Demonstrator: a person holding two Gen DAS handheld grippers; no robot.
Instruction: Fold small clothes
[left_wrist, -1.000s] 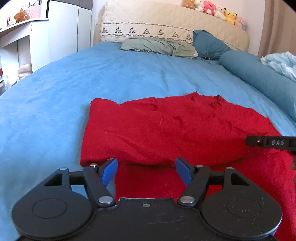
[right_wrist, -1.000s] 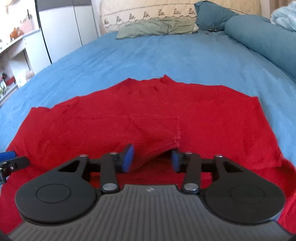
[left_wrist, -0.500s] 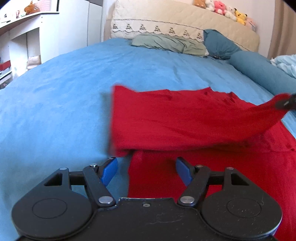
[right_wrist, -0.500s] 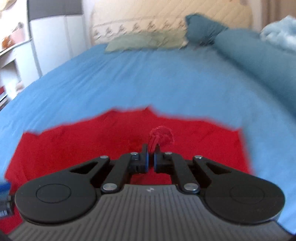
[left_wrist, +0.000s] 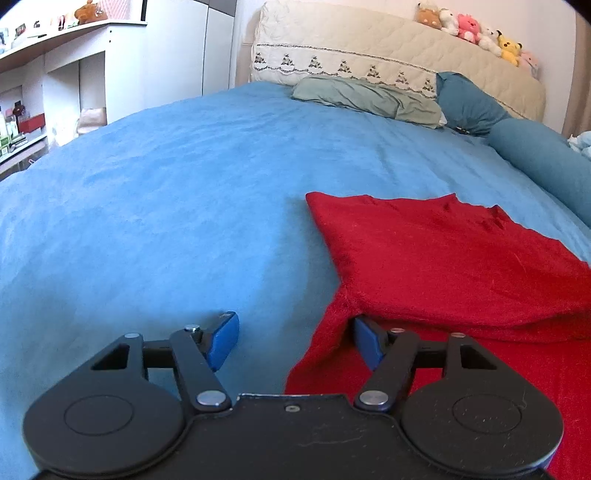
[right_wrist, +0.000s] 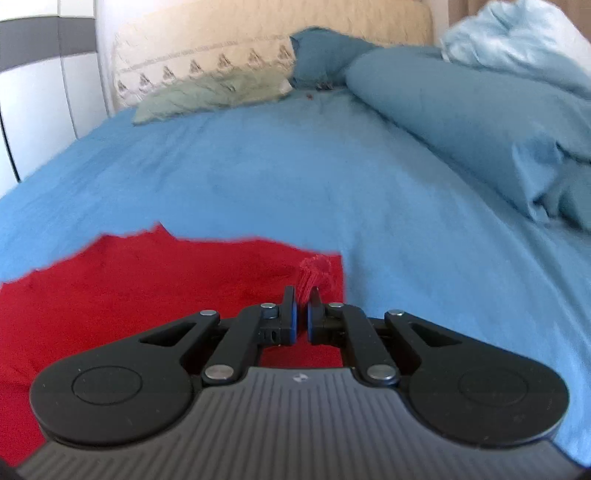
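Observation:
A red knit garment (left_wrist: 443, 258) lies on the blue bed cover (left_wrist: 166, 206), with one part folded over another. My left gripper (left_wrist: 293, 341) is open, low over the garment's left edge; the red cloth lies against its right finger and its left finger is over bare cover. In the right wrist view the garment (right_wrist: 147, 288) fills the lower left. My right gripper (right_wrist: 301, 308) is shut on a bunched tuft of the red cloth (right_wrist: 316, 269) at the garment's right edge.
A green pillow (left_wrist: 369, 96) and teal pillows (left_wrist: 469, 103) lie at the cream headboard (left_wrist: 388, 48). A long teal bolster (right_wrist: 461, 110) and a light blue blanket (right_wrist: 517, 40) run along the bed's right side. White shelves (left_wrist: 55, 74) stand left of the bed.
My right gripper shut on the garment's edge and carried it to the right, pulling the cloth across. The left gripper stayed open; the garment's left edge now sits further right in its view.

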